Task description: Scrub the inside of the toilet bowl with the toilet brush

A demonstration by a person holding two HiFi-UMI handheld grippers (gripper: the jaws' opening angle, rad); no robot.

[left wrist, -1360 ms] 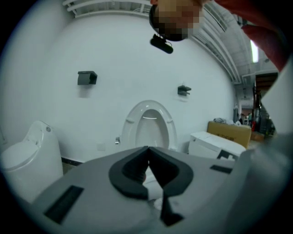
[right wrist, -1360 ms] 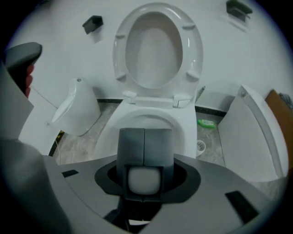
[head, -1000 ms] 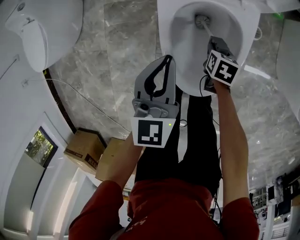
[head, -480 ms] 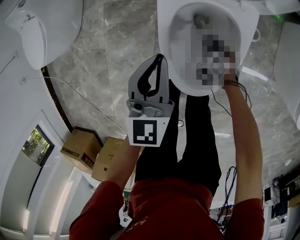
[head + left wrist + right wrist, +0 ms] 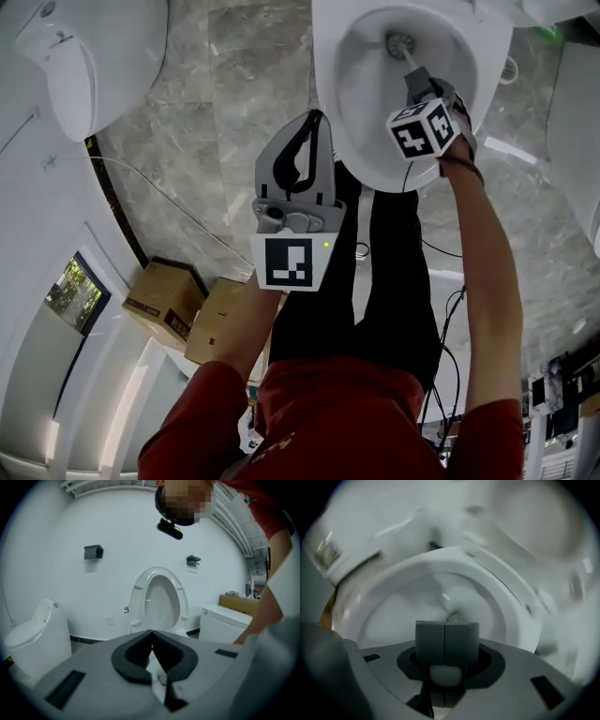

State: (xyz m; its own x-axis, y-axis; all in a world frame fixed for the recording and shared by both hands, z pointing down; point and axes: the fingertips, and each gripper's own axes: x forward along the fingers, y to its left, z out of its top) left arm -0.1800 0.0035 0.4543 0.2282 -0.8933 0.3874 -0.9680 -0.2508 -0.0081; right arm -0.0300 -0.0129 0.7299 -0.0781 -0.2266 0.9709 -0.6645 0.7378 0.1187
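The white toilet bowl (image 5: 356, 122) lies at the top of the head view. Down inside it sits the toilet brush's round bristle head (image 5: 400, 42), with the white handle (image 5: 410, 62) slanting back to my right gripper (image 5: 417, 77), which is shut on it over the bowl. In the right gripper view, the closed fingers (image 5: 431, 639) clamp the handle (image 5: 445, 674), and the brush head (image 5: 453, 618) peeks past them near the bowl's bottom. My left gripper (image 5: 317, 117) hangs shut and empty just left of the bowl's front rim. Its jaw tips (image 5: 151, 632) meet in front of the raised seat (image 5: 159, 599).
A second white toilet (image 5: 94, 56) stands at the upper left on the grey marble floor (image 5: 234, 112). Two cardboard boxes (image 5: 169, 298) lie by the wall at lower left. A thin cable (image 5: 178, 206) crosses the floor. The person's dark trousers (image 5: 394, 272) are close to the bowl's front.
The right gripper has shifted slightly left over the bowl with the brush, and its marker cube has turned. The left gripper has barely moved.
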